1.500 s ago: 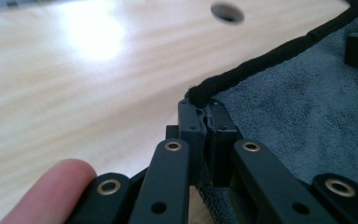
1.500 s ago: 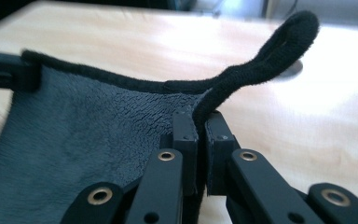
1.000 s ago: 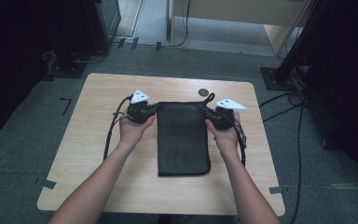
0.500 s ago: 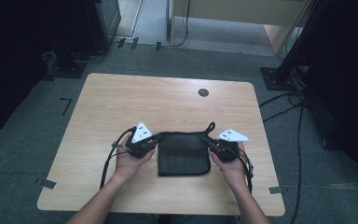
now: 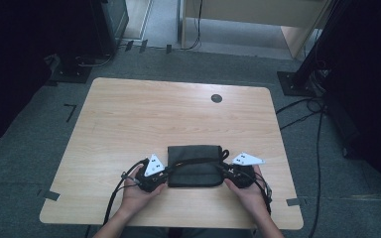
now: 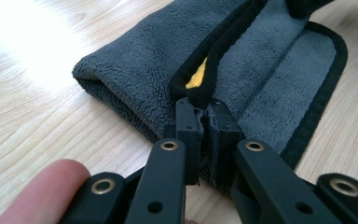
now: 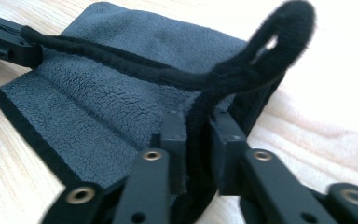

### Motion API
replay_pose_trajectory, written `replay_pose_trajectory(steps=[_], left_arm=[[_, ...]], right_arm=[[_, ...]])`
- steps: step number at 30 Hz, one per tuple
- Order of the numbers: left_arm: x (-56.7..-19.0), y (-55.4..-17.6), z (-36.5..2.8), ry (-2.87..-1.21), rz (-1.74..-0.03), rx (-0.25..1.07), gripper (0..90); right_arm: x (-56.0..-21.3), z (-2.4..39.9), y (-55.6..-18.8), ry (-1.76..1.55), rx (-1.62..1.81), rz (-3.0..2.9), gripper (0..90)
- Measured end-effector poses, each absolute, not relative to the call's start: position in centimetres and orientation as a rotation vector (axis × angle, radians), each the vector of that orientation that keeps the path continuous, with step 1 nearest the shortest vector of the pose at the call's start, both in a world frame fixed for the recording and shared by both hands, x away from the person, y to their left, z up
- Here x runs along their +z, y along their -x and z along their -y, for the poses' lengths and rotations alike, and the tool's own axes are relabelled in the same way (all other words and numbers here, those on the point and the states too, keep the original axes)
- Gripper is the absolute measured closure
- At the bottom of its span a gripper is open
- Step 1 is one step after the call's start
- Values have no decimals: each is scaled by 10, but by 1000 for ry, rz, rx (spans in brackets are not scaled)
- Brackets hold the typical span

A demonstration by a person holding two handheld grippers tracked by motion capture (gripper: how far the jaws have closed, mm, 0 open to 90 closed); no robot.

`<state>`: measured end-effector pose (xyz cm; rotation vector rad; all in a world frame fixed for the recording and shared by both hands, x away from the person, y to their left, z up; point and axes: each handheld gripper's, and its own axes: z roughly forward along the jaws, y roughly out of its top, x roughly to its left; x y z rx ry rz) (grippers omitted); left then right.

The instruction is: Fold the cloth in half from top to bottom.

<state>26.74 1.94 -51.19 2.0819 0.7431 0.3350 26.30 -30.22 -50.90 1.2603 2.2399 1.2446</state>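
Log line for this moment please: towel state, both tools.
towel: folded over, near table edge | left tool: pinching towel hem | right tool: hem between jaws, just been opening | fold: laid down

My high view is dim with dark corners; glare whitens the table (image 6: pixel 23 42) beside my blurred jaws.

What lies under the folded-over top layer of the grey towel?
Under the towel's top layer lies its lower layer, showing along the near edge. A yellow patch peeks from the fold. The table beneath is covered.
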Motion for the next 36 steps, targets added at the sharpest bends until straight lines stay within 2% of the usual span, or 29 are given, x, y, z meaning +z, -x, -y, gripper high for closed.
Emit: replay_pose_trajectory(steps=[1, 3, 5, 7, 9, 10, 12, 16, 19, 22, 24, 27, 32, 36], left_arm=[[-511, -267, -20, -2076, -753, 329, 831], [-511, -266, -22, -2063, -777, 309, 731], [-512, -264, -23, -2058, -767, 305, 678], [-510, -263, -23, -2052, -754, 305, 689], [-510, -262, -23, -2043, -751, 299, 734], [-509, -261, -24, -2046, -748, 309, 784], [-509, -260, -27, -2056, -743, 310, 826], [-511, -258, -31, -2092, -701, 294, 838], [-511, -256, -32, -2117, -668, 284, 802], [-510, -257, -37, -2122, -617, 201, 647], [-509, -256, -42, -2124, -567, 194, 563], [-506, -260, -48, -2073, -605, 153, 512], [-504, -264, -53, -1992, -669, 106, 492], [-501, -262, -49, -1922, -713, 107, 496]], right_arm=[[-509, 303, -263, -1269, 1249, -2239, 720], [-507, 306, -261, -1287, 1278, -2230, 621], [-504, 309, -260, -1296, 1321, -2222, 584], [-501, 311, -260, -1306, 1356, -2197, 620], [-499, 310, -259, -1291, 1349, -2192, 728], [-497, 309, -257, -1269, 1345, -2199, 792], [-495, 309, -255, -1239, 1339, -2220, 830], [-493, 318, -250, -1218, 1333, -2243, 801], [-494, 326, -247, -1191, 1323, -2302, 758], [-497, 334, -246, -1183, 1275, -2347, 701], [-499, 339, -247, -1193, 1234, -2345, 665], [-501, 347, -250, -1213, 1201, -2359, 647], [-501, 356, -251, -1293, 1216, -2266, 667], [-488, 341, -247, -1306, 1335, -2146, 655]])
